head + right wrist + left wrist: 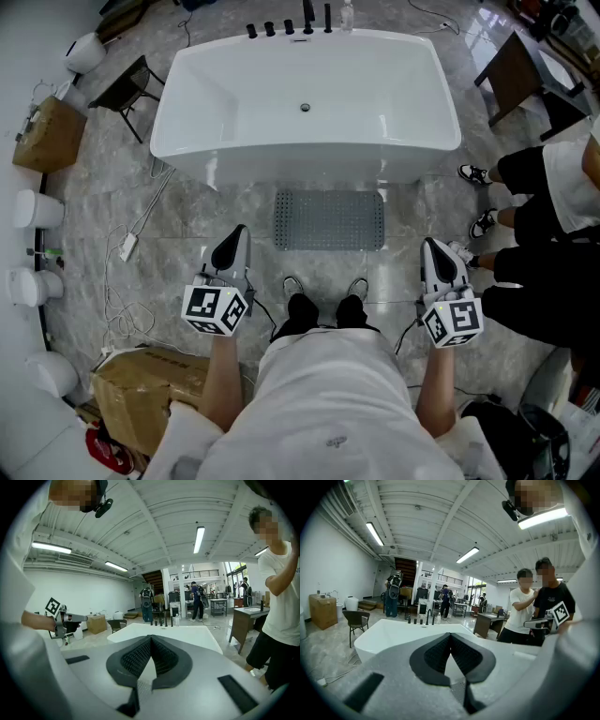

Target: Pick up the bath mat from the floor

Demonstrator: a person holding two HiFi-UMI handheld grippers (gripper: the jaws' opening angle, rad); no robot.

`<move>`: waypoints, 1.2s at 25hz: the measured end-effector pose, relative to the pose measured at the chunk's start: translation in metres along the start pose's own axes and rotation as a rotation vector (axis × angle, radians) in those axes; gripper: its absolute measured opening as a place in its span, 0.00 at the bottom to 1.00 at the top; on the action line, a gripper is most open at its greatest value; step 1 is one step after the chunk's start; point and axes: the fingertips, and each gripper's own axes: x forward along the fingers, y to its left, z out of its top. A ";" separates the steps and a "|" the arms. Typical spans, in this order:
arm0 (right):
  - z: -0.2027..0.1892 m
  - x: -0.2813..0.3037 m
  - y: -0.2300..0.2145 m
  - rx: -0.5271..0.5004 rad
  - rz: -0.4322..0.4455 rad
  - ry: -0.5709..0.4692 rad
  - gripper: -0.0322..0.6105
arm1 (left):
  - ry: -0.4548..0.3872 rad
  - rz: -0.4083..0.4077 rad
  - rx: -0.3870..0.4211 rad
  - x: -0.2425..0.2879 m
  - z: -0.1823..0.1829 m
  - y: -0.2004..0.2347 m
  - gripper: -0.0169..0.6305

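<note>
Head view: a grey, dotted bath mat point(328, 220) lies flat on the marble floor point(187, 220). It sits just in front of a white bathtub point(305, 103) and just ahead of the person's black shoes point(323, 307). The left tongs point(232, 246) hover off the mat's left corner and the right tongs point(439, 255) off its right. Both are above and apart from the mat, which lies between them. The left gripper view and right gripper view show each pair clenched, tips together, holding nothing.
</note>
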 end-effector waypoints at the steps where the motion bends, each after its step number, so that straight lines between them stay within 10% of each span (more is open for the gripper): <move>1: 0.000 0.001 0.000 -0.001 0.000 -0.001 0.06 | 0.000 -0.001 0.002 0.000 0.000 0.001 0.05; 30: -0.020 0.016 -0.025 0.021 -0.029 0.041 0.06 | 0.048 0.002 0.027 0.024 -0.010 0.015 0.05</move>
